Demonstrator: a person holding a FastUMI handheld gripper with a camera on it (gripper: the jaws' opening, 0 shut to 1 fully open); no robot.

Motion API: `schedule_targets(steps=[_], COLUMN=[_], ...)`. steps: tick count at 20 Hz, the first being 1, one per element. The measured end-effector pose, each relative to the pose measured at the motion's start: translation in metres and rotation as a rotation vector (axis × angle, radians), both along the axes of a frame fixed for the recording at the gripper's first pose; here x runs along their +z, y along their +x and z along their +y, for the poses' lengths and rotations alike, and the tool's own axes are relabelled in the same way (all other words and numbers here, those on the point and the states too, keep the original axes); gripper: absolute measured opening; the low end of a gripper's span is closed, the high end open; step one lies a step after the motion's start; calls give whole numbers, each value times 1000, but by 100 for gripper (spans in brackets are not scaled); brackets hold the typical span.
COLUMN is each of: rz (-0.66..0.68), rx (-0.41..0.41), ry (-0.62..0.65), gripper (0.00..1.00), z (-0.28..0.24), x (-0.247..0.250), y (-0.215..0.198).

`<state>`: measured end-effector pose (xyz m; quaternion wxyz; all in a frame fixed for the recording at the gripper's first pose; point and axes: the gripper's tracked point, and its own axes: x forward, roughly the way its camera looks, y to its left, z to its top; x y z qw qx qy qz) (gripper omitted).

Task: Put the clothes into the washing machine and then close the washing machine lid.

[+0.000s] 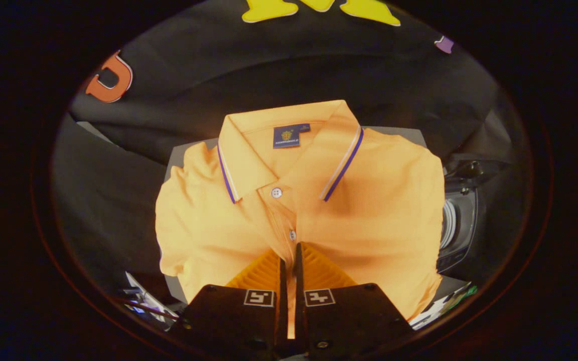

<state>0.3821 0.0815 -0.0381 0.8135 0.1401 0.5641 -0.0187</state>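
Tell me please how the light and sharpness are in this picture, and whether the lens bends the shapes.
Gripper view: warm, bright light on the orange shirt, which is sharp down to its collar button; everything around it is dim. The fisheye lens bulges the shirt outward. The gripper is pinched shut on the shirt's front placket, in focus. The dark machine beside the shirt is shadowed and hard to read.

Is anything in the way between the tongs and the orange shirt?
No. The tongs are already nearly shut on the orange shirt, pinching a fold of cloth at its button strip. Nothing sits between them.
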Motion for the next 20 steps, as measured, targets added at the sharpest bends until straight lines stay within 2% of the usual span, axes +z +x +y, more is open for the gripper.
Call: schedule_targets(steps=[5,9,11,16,20], rz=[-14,-57,-59,-51,-102], rx=[-11,56,49,22,6], ry=[64,-15,-41,-17,-30], gripper=[7,7,7,5,5], z=[1,-1,-1,-5,-9], x=[13,20,25,27,45], y=[1,-3,-3,-5,-4])
